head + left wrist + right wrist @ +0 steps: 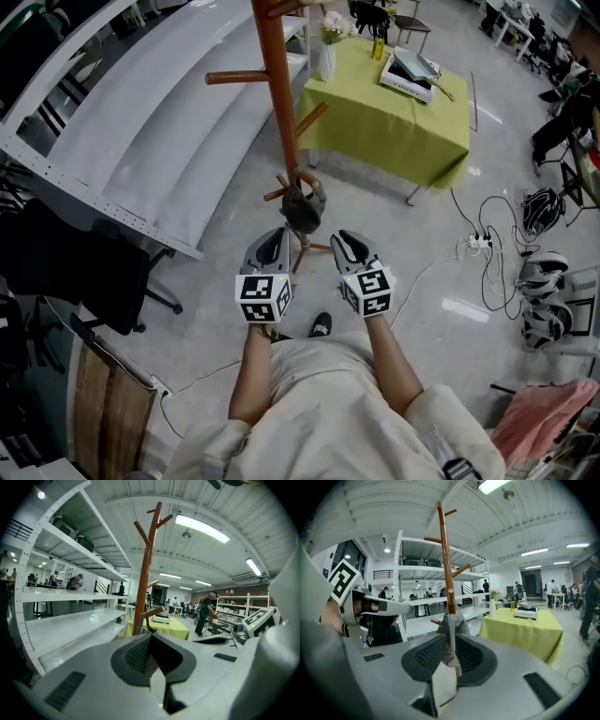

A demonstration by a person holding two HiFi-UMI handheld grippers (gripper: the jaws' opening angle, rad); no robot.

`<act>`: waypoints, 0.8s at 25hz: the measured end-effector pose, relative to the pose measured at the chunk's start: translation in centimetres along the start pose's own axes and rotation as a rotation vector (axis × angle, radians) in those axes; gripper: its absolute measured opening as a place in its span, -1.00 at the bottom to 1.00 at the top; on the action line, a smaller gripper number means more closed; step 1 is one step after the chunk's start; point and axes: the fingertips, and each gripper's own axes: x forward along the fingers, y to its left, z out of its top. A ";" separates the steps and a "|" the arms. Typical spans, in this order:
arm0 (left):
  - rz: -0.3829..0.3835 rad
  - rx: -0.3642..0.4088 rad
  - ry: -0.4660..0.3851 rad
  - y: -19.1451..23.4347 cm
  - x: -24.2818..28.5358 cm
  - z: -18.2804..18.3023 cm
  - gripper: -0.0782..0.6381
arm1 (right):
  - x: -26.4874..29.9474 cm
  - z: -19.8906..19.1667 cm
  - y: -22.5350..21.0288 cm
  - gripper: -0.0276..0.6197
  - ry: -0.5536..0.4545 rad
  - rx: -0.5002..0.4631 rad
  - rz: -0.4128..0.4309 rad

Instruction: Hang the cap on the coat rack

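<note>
Cap (303, 206) is hanging on a low peg of the coat rack (277, 84). Left gripper (277, 234) and right gripper (346, 237) are hovering just short of it, fingers barely parted, gripping nothing.

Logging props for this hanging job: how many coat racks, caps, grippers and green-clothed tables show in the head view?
coat rack: 1
cap: 1
grippers, left gripper and right gripper: 2
green-clothed table: 1
Total: 5
</note>
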 end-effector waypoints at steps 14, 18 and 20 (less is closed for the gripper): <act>-0.009 0.005 0.007 -0.4 -0.2 -0.6 -0.76 | 0.2 -0.7 2.5 -0.84 0.008 -0.023 0.053; -0.006 0.006 0.010 -0.4 -0.3 -0.8 -0.76 | 0.1 -0.4 2.8 -0.88 -0.007 -0.019 0.062; -0.007 0.005 0.013 -0.4 -0.3 -1.0 -0.76 | 0.1 -0.4 2.7 -0.90 -0.007 -0.017 0.061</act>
